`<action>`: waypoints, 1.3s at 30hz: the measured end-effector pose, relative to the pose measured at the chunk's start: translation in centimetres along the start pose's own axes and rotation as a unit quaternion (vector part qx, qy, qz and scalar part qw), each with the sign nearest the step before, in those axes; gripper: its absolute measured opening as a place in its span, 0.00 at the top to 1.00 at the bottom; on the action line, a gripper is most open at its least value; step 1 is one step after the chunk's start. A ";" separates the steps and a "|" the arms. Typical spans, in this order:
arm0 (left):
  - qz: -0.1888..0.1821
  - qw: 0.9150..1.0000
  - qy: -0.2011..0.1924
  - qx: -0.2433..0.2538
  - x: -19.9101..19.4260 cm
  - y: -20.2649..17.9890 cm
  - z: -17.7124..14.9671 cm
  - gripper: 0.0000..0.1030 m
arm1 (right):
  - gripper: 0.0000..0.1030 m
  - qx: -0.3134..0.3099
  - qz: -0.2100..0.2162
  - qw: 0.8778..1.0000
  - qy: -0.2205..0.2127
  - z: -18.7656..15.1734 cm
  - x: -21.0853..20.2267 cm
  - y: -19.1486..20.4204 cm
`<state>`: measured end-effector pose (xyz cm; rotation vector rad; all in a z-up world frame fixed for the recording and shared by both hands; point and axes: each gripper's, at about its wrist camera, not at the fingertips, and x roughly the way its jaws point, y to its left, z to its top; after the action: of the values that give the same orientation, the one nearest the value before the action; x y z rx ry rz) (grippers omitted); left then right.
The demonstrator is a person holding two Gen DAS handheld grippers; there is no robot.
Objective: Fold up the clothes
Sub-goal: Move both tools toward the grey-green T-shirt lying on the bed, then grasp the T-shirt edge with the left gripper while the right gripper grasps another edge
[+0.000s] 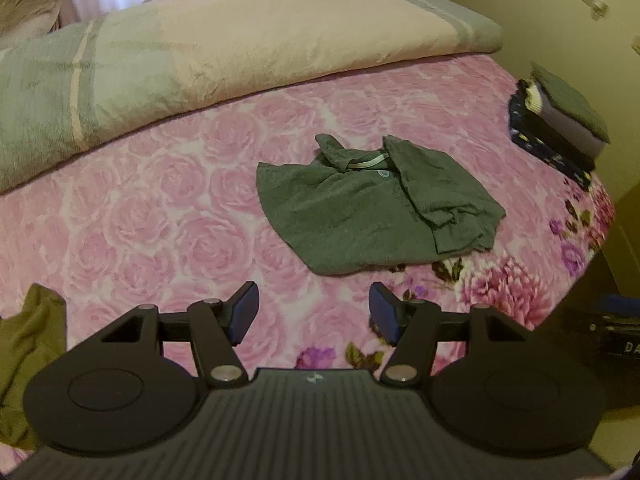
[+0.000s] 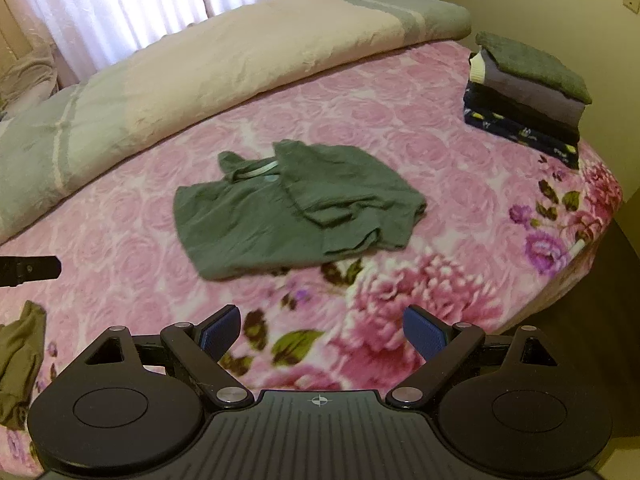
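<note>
Both cameras look down across the bed point(image 1: 168, 216) from near its edge. Both see the green shirt point(image 1: 372, 208) point(image 2: 292, 208).

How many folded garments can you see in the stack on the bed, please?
5 or so: the stack of folded garments sits at the pink floral bedspread's far right edge; lower dark layers blur together.

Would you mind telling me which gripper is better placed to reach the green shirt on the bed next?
Probably the left gripper: in its view the green shirt lies almost straight ahead of its open jaws. From the right gripper, also open, the shirt sits ahead but off to the left. The margin is small.
</note>
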<state>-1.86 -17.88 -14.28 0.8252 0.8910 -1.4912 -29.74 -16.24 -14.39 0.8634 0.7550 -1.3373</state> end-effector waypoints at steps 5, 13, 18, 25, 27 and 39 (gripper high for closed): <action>0.014 0.999 0.010 -0.030 3.1 -2.7 2.3 0.44 | 0.12 -0.011 0.000 1.000 0.019 3.6 2.9 -4.5; 0.042 0.992 0.040 -0.109 9.8 -5.7 3.4 0.45 | 0.12 -0.082 -0.006 0.995 0.058 7.4 10.8 -9.9; 0.054 0.984 0.070 -0.152 14.4 -4.7 1.4 0.45 | 0.12 -0.138 0.017 0.987 0.080 6.5 16.5 -9.8; 0.041 0.974 0.082 -0.206 20.2 -1.2 -1.3 0.45 | 0.12 -0.194 0.029 0.978 0.069 4.1 22.5 -8.2; 0.029 0.973 0.072 -0.216 21.7 -0.1 -1.7 0.45 | 0.12 -0.206 0.026 0.977 0.050 3.6 23.7 -7.8; -0.030 0.952 0.049 -0.300 30.4 5.5 -1.6 0.46 | 0.26 -0.320 0.000 0.947 -0.027 1.8 29.6 -4.1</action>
<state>0.63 -30.80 -42.29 0.4220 1.3635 -1.1335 -31.03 -32.61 -39.42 0.3046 1.0621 -1.0104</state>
